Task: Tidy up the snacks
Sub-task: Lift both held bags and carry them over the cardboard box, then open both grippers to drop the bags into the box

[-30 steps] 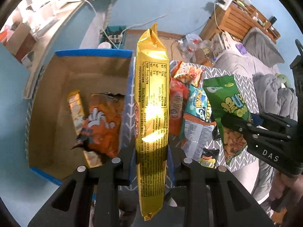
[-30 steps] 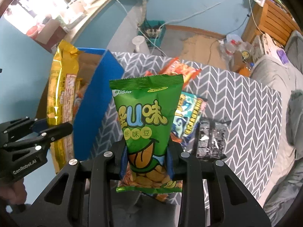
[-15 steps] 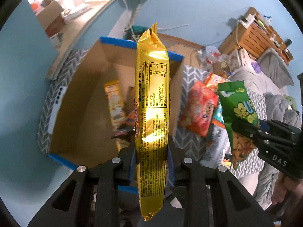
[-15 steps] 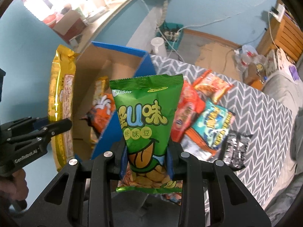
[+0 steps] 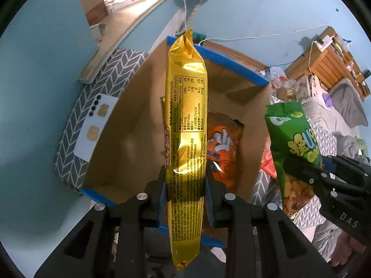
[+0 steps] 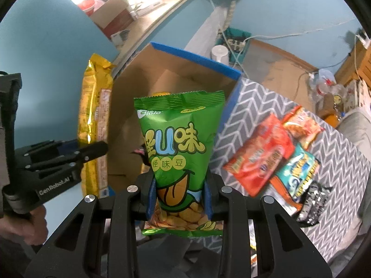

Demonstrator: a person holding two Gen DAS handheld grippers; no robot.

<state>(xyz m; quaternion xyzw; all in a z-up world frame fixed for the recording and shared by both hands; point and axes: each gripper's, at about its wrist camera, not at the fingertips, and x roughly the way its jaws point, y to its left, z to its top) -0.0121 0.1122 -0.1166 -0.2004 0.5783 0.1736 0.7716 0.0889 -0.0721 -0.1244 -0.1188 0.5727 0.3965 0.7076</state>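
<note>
My left gripper (image 5: 185, 185) is shut on a long gold snack packet (image 5: 186, 120) and holds it upright above the open cardboard box (image 5: 120, 153) with blue-taped rims. An orange snack bag (image 5: 222, 148) lies inside the box. My right gripper (image 6: 179, 192) is shut on a green bean-snack bag (image 6: 177, 148), held over the box's right side (image 6: 185, 81). The left gripper (image 6: 69, 157) with the gold packet (image 6: 95, 115) shows at the left of the right wrist view. The green bag (image 5: 294, 143) and right gripper (image 5: 324, 180) show at the right of the left wrist view.
Several loose snack bags lie on the grey chevron cloth (image 6: 266, 106) right of the box: a red one (image 6: 262, 155), an orange one (image 6: 303, 122), a teal one (image 6: 299, 171), a black one (image 6: 315, 199). A white phone (image 5: 95, 125) lies left of the box. A wooden shelf (image 5: 129, 23) runs behind.
Both grippers have moved left with their packets, from over the cloth to over the box. The box now fills the middle of both views.
</note>
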